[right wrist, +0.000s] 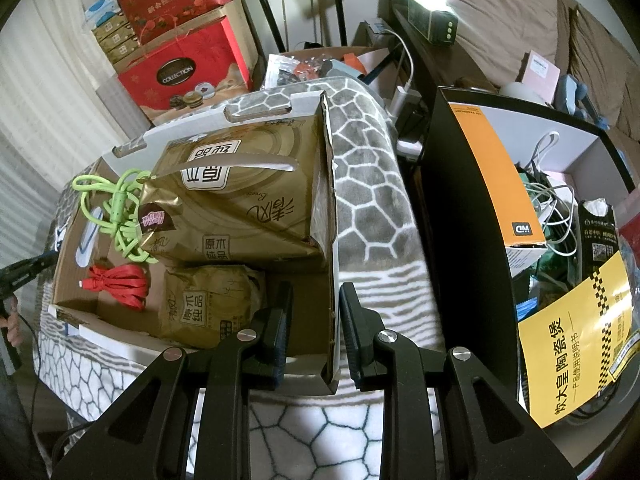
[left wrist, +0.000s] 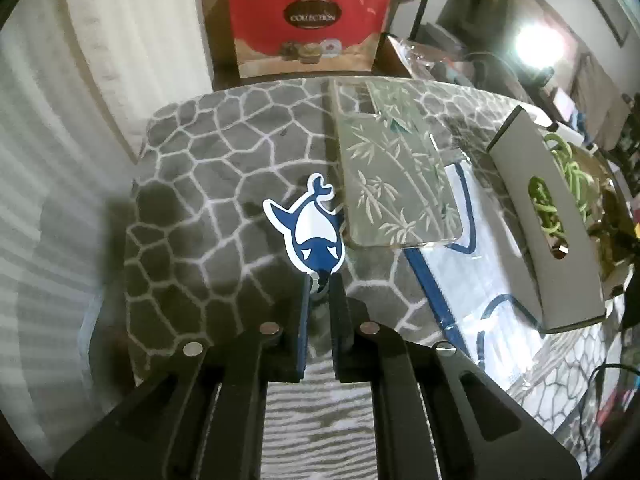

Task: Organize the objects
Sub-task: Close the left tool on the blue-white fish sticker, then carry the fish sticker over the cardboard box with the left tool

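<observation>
My left gripper [left wrist: 320, 280] is shut on the nose end of a blue and white whale-shaped sticker [left wrist: 308, 229], which sticks out forward over the grey stone-pattern blanket [left wrist: 216, 160]. My right gripper [right wrist: 316, 292] is open, with its fingers on either side of the right wall of a cardboard box [right wrist: 331, 240]. The box holds gold tissue packs [right wrist: 248, 192], a green cable [right wrist: 120, 216] and a red cable [right wrist: 120, 282]. The same box [left wrist: 548, 220] shows at the right of the left wrist view.
A clear bamboo-print sheet [left wrist: 392, 168] and a blue-edged plastic bag [left wrist: 472, 272] lie right of the sticker. A red gift bag [left wrist: 308, 20] stands behind the blanket. A black box [right wrist: 472, 220] with cables and a yellow leaflet [right wrist: 576, 344] stands right of the cardboard box.
</observation>
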Demonstrator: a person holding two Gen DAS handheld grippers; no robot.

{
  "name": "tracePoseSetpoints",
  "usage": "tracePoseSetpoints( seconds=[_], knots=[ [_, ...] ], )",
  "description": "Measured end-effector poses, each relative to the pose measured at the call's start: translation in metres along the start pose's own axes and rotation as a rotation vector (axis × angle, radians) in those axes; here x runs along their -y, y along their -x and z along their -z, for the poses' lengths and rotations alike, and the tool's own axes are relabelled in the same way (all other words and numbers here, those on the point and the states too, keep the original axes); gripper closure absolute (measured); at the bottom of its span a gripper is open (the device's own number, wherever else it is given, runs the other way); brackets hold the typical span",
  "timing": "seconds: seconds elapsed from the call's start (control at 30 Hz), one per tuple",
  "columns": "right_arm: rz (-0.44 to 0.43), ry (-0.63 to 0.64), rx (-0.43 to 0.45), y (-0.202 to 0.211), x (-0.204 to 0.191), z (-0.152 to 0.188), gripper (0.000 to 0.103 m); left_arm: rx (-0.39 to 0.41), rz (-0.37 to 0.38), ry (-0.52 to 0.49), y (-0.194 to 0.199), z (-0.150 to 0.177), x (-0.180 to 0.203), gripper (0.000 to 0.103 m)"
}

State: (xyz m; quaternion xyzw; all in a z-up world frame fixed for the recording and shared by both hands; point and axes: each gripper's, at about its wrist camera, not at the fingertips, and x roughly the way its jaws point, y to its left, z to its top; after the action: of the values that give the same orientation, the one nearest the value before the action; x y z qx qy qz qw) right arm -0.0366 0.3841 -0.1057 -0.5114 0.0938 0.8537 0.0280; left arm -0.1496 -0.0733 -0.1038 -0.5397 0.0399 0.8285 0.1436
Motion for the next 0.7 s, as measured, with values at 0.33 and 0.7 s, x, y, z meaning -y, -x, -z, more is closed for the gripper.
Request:
tracePoseSetpoints(
  seconds=[0.33, 0.7],
  knots=[
    [0.001, 0.000, 0.000, 0.000, 0.000, 0.000, 0.079, 0.067, 0.079, 0.069, 0.032, -0.003, -0.017, 0.098],
    [-0.029, -0.038, 0.007, 0.002, 0.006, 0.001, 0.078, 0.138, 0.240, -0.003, 0.077, -0.019, 0.032, 0.102]
  ],
)
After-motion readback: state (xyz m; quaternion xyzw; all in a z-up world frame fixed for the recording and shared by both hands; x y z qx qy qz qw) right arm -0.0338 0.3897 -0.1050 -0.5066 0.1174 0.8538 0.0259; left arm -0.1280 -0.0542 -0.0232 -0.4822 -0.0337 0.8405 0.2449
